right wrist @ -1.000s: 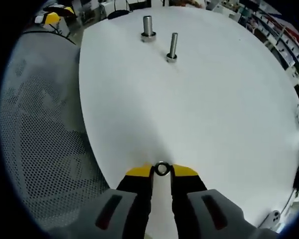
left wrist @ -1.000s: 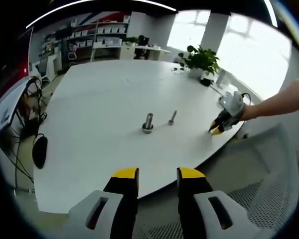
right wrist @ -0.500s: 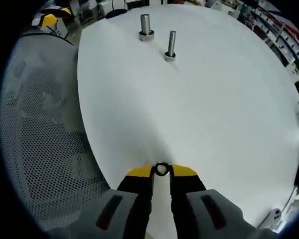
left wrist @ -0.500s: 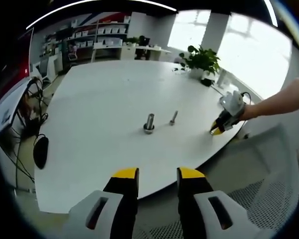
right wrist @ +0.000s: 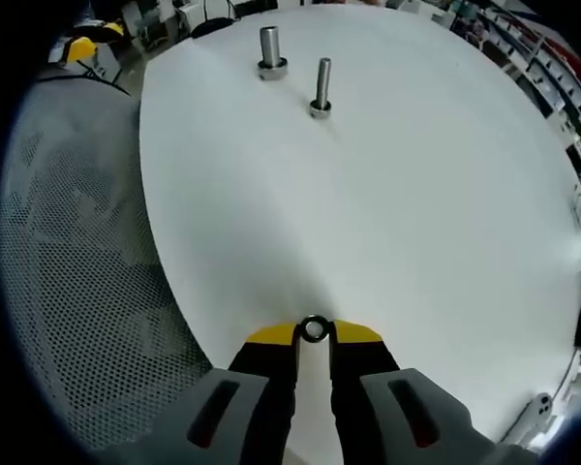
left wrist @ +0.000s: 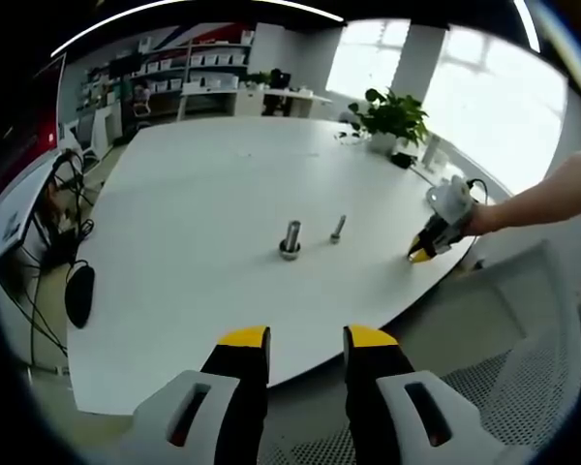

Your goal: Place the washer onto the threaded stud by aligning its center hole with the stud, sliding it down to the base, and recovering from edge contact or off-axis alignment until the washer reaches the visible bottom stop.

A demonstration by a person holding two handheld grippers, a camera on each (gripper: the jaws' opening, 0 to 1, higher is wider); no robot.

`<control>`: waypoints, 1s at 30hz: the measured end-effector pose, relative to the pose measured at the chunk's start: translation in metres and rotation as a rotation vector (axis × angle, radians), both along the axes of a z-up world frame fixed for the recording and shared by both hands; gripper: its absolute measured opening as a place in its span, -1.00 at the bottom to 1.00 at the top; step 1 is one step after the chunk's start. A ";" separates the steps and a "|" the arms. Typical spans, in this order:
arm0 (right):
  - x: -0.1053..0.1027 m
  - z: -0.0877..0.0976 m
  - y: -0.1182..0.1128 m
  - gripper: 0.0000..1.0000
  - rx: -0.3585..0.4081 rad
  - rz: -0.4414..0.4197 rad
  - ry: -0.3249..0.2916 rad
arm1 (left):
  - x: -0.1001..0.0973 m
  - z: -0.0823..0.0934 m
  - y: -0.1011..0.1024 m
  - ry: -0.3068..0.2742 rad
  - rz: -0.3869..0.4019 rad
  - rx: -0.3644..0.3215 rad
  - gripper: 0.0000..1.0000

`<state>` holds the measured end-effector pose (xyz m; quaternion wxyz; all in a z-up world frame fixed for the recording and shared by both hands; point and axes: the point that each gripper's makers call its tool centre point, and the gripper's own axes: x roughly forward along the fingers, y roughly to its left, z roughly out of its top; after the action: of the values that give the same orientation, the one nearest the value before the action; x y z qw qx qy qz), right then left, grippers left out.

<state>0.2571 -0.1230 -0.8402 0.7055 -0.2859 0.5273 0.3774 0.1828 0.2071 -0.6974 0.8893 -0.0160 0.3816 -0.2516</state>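
Right gripper view is showing the right tongs (right wrist: 314,332) at lower centre, their yellow-tipped jaws clamped on the small dark metal ring washer (right wrist: 314,328), which is sitting edge-gripped just above the white round worktop (right wrist: 416,194) near its rim. Holding it by the edge is keeping the centre hole free, presumably for threading over a stud. At upper centre two upright parts are standing well apart from the washer: a thin grey threaded stud (right wrist: 321,87) on a small base and, just left of it, a thicker silver stud (right wrist: 270,52) on a wider base. Which one is the target cannot be told.

Left gripper view is showing the left tongs (left wrist: 307,339) at lower centre, jaws apart and gripping nothing, hanging off the worktop's near edge, seemingly kept clear. The right tongs are appearing at right of frame. Judgement: the washer is not yet carried to a stud; alignment is lying ahead.
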 end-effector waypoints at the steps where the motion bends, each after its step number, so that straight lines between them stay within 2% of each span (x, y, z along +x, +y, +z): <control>1: 0.001 0.001 0.001 -0.74 0.001 -0.004 0.002 | 0.000 0.000 0.000 0.000 -0.001 0.001 -0.44; 4: 0.004 0.002 0.007 -0.74 0.004 -0.016 0.010 | 0.000 0.000 0.000 -0.001 -0.003 0.000 -0.44; 10: 0.022 0.016 0.033 -0.74 0.058 -0.031 -0.019 | 0.000 0.001 -0.002 -0.006 -0.008 -0.007 -0.44; 20: 0.051 0.044 0.086 -0.74 0.130 -0.003 -0.075 | 0.002 0.004 -0.002 -0.020 -0.002 -0.024 -0.44; 30: 0.076 0.060 0.115 -0.74 0.140 0.050 -0.115 | 0.005 0.009 0.000 -0.041 0.012 -0.038 -0.44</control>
<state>0.3336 -0.0083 -0.7803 0.7431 -0.2704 0.4510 0.4139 0.1878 0.2072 -0.6889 0.8980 -0.0301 0.3584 -0.2535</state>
